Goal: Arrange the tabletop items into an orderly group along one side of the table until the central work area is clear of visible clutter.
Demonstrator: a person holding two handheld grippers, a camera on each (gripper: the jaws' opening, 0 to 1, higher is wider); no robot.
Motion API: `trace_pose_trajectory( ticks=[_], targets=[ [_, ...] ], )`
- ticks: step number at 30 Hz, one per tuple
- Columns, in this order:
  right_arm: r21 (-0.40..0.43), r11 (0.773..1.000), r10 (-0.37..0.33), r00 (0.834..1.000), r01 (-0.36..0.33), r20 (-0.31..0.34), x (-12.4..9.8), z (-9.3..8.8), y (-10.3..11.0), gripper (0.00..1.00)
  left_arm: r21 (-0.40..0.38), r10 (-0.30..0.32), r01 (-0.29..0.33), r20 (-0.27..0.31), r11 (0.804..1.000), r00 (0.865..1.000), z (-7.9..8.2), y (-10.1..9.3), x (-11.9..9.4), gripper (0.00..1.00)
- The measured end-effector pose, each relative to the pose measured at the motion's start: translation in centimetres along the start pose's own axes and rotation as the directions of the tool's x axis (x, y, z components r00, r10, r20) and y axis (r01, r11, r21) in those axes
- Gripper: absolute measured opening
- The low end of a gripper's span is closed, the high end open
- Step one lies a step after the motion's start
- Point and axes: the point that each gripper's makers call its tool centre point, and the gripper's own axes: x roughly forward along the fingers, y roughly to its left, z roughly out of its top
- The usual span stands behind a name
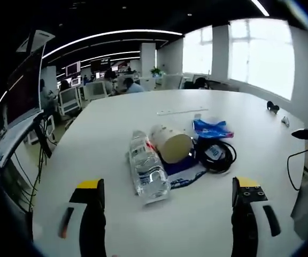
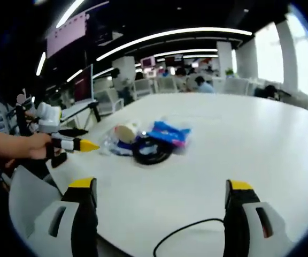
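1. Your white tabletop [image 1: 116,118] carries one cluster of items, well in from every edge in the left gripper view, though in the right gripper view it sits toward the edge nearest your left hand [image 2: 33,145].
2. The clear water bottle [image 1: 147,168] lies on its side, touching the paper cup.
3. The tan paper cup [image 1: 170,143] also lies tipped over, between the bottle and the black coiled cable [image 1: 216,154] (the cable rests on a blue-and-white flat item I cannot identify).
4. The blue packet [image 1: 212,128] sits at the far side of the cluster.
5. Your left gripper [image 1: 167,206] holds its jaws wide apart, gripping nothing, short of the bottle.
6. Your right gripper [image 2: 159,206] is likewise spread wide and empty, well apart from the cluster.
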Motion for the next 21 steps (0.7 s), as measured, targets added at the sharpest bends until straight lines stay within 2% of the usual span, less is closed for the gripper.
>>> trace_pose_trajectory(
  ticks=[5,9,21],
  targets=[
    [-0.011,1.0,-0.011,1.0,0.01,-0.012,0.3,0.0,-0.1,0.97,-0.051,-0.014,0.012,-0.035,0.999,0.999,-1.1,0.6,1.7,0.98],
    [-0.021,1.0,-0.013,1.0,0.013,-0.013,0.8,0.5,-0.2,0.97,-0.089,-0.012,0.008,-0.034,0.996,0.999,-1.2,1.5,2.5,0.97],
    [-0.089,0.996,-0.023,1.0,0.022,-0.012,2.6,2.3,-0.6,0.96,-0.111,0.022,-0.029,-0.061,0.993,0.998,-1.6,3.6,4.5,0.9]
  ],
)
